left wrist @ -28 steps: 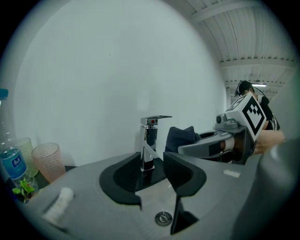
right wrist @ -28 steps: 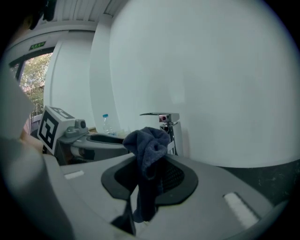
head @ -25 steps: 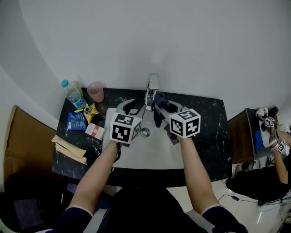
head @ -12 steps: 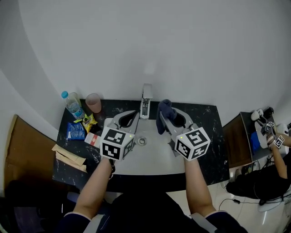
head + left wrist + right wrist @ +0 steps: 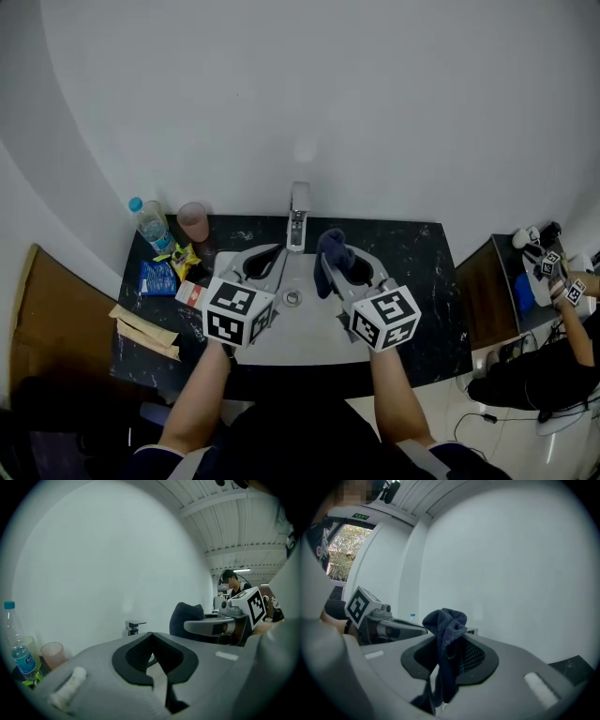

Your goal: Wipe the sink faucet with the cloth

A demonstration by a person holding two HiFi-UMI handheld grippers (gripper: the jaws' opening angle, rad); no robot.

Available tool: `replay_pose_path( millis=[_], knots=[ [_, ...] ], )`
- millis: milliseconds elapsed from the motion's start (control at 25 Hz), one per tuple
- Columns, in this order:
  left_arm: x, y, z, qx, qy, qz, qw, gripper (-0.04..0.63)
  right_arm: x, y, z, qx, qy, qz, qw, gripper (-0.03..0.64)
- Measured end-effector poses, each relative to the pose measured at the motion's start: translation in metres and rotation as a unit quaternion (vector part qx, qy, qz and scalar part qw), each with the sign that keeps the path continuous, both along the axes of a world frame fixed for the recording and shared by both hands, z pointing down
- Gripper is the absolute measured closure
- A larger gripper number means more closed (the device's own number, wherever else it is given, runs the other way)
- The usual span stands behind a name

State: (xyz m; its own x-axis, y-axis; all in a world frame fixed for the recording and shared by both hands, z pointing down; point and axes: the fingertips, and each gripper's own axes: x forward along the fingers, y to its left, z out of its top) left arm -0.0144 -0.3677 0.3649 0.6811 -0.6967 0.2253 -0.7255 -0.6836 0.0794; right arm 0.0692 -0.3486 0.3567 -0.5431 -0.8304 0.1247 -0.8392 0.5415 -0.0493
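Observation:
A chrome faucet stands at the back of the white sink, which is set in a black marble counter. My right gripper is shut on a dark blue cloth. The cloth hangs bunched over the sink, in front and to the right of the faucet and apart from it. In the right gripper view the cloth rises between the jaws and dangles below them. My left gripper hovers over the sink's left side. Its jaws are shut with nothing between them, and the faucet shows beyond.
On the counter's left end stand a water bottle and a pink cup, with snack packets and a small box nearby. A wooden surface adjoins on the left. Another person with grippers works at the far right.
Both grippers have drawn back from the faucet toward me and risen. The left gripper's jaws, open a second ago, are closed. The cloth stays in the right gripper.

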Motion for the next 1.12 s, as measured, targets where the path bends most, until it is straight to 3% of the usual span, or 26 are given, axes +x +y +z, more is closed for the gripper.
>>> replay_pose_path(
  millis=[1120],
  knots=[
    [0.013,0.003,-0.005,-0.001,0.000,0.008,1.0000,0.594,0.000,-0.003,-0.007,0.003,-0.002,-0.014,1.000,0.526]
  ],
)
